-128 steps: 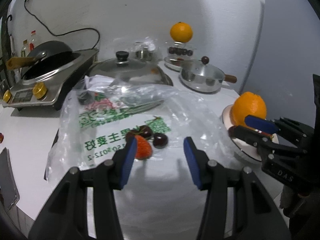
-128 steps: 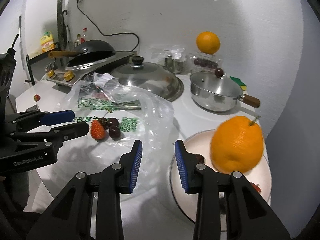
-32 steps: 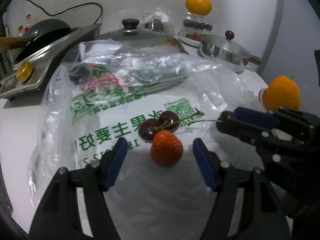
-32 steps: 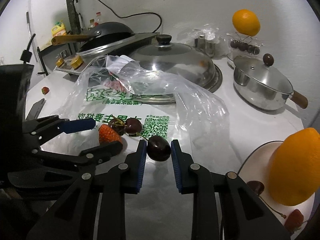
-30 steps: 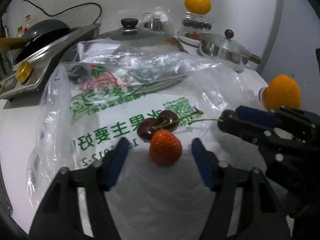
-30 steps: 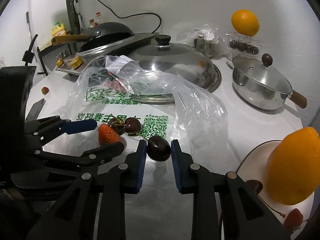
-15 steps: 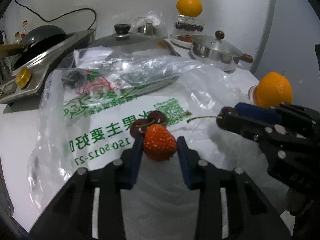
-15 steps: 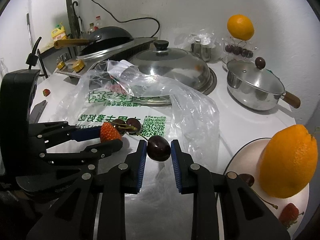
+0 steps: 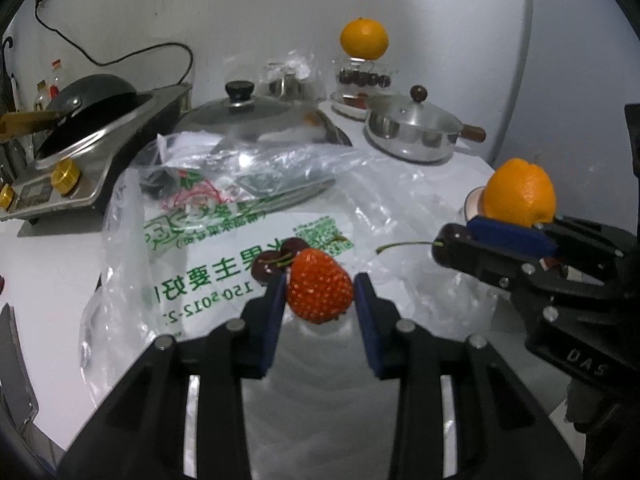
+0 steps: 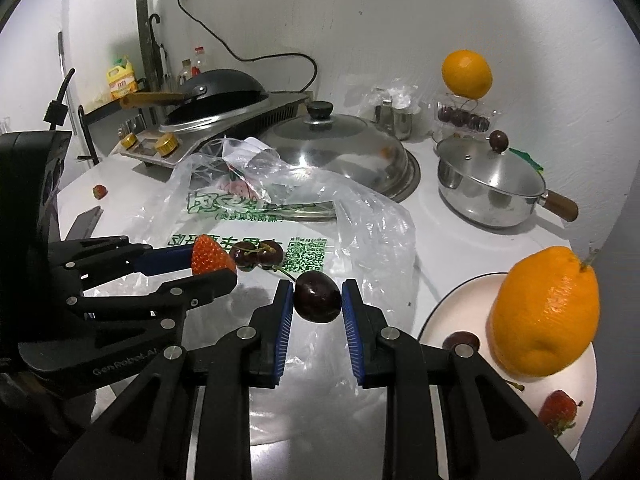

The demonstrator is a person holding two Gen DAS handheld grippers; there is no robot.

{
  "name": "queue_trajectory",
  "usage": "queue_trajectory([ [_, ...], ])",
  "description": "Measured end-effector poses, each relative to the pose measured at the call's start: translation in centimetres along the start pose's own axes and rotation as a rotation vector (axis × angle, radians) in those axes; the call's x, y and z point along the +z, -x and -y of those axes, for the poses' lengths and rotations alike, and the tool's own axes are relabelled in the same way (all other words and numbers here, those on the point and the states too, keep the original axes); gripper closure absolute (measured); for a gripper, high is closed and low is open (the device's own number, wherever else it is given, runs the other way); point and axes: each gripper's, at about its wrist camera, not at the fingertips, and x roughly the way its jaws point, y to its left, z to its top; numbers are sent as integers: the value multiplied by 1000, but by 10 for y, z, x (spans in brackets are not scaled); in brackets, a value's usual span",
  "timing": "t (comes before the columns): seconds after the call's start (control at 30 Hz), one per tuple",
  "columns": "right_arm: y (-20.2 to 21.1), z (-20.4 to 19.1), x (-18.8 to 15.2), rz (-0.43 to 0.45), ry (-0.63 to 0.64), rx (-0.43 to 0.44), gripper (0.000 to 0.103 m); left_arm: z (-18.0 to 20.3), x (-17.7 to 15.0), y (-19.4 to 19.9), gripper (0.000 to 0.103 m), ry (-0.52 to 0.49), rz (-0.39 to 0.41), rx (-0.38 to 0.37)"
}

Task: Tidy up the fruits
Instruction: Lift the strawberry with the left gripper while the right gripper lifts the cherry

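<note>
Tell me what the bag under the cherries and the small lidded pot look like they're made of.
Bag: thin clear plastic film, judging by its crinkles, glare and green print. Small lidded pot: probably polished stainless steel, mirror-bright, with what looks like a wooden handle.

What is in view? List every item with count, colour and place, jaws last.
strawberry: one, red, in left jaws
cherry: one, dark, in right jaws
cherry pair: two, dark, on bag
plastic bag: one, clear, green print, counter centre
plate: one, white, right; holds orange, cherry, strawberry
saucepan: one, steel, lidded, back right
domed lid: one, steel, behind bag
left gripper: black, blue pads
right gripper: same
</note>
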Motion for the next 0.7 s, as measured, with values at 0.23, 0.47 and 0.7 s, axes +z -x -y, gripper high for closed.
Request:
queue_trajectory([
  [0.23, 15, 0, -2, 21, 2, -13, 76, 9, 1, 14, 67, -13, 23, 3],
  [0.47, 31, 5, -5, 42, -3, -30, 76, 20, 1, 25, 67, -31, 41, -1],
  [0.7, 44, 11, -11, 58, -14, -46, 76, 31, 1, 33, 67, -47, 60, -1],
])
